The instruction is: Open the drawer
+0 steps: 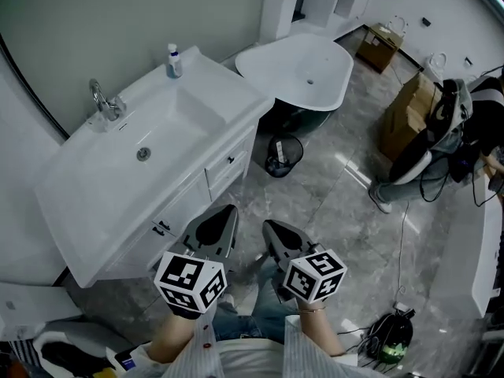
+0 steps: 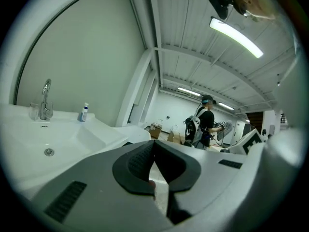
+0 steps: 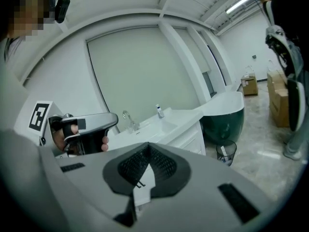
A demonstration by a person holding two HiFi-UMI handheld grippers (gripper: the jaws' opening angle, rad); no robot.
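A white vanity (image 1: 94, 211) with a sink stands at the left in the head view. Its drawer front (image 1: 223, 170) with a small dark handle (image 1: 231, 161) looks closed, and a second dark handle (image 1: 161, 228) sits lower on the cabinet. My left gripper (image 1: 224, 213) hovers in front of the cabinet, apart from it, with its jaws together and nothing between them (image 2: 153, 143). My right gripper (image 1: 272, 227) is beside it, to the right, also shut and holding nothing (image 3: 148, 146). The right gripper view shows the vanity front (image 3: 190, 138) beyond the jaws.
A faucet (image 1: 105, 101) and a small bottle (image 1: 173, 61) stand on the vanity top. Beyond it is a white bathtub (image 1: 303, 69) with a mesh waste bin (image 1: 283, 154) beside it. Cardboard boxes (image 1: 409, 113), a person (image 1: 441, 136) and floor cables (image 1: 394, 333) are at the right.
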